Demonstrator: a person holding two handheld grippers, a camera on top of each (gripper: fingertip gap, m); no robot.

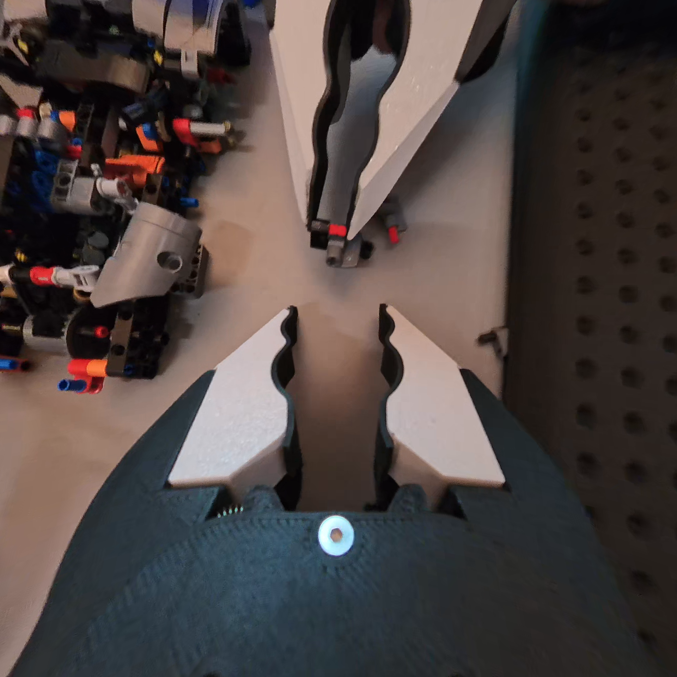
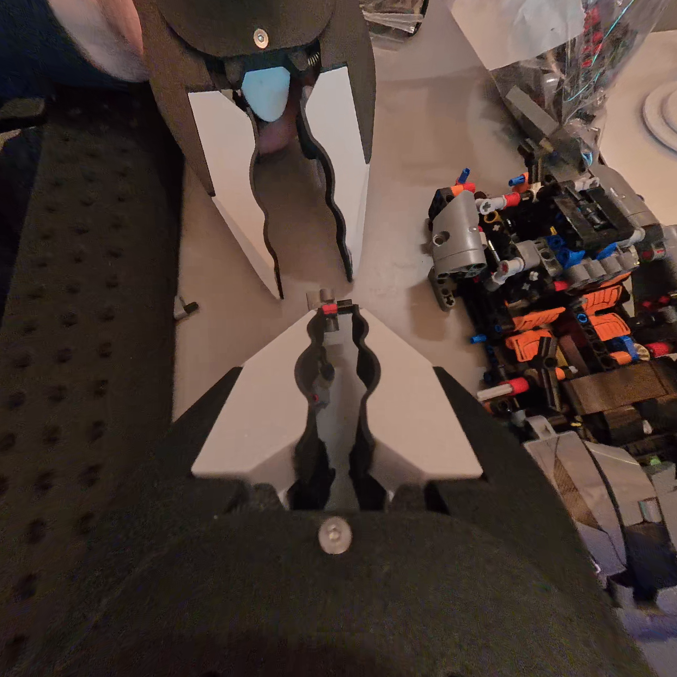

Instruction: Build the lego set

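A small grey, red and black lego piece (image 1: pixel 339 252) is pinched at the tips of my right gripper (image 1: pixel 334 230), which reaches in from the top of the left wrist view. The right wrist view shows that gripper (image 2: pixel 335 311) shut on the piece (image 2: pixel 328 309), low over the table. My left gripper (image 1: pixel 337 307) is open and empty, pointing at the piece from a short way off; it also shows in the right wrist view (image 2: pixel 315 286). The large black, grey and orange lego model (image 1: pixel 91 190) (image 2: pixel 549 293) stands beside both grippers.
A second small grey piece with a red pin (image 1: pixel 394 224) (image 2: pixel 322 383) lies by the right gripper. A dark dotted mat (image 1: pixel 604 293) (image 2: pixel 91 293) borders the pale table, with a small dark part (image 1: pixel 491 337) (image 2: pixel 185 306) at its edge. A clear bag of parts (image 2: pixel 571 55) lies behind the model. The left gripper's tips are roughly 4 cm from the right gripper's.
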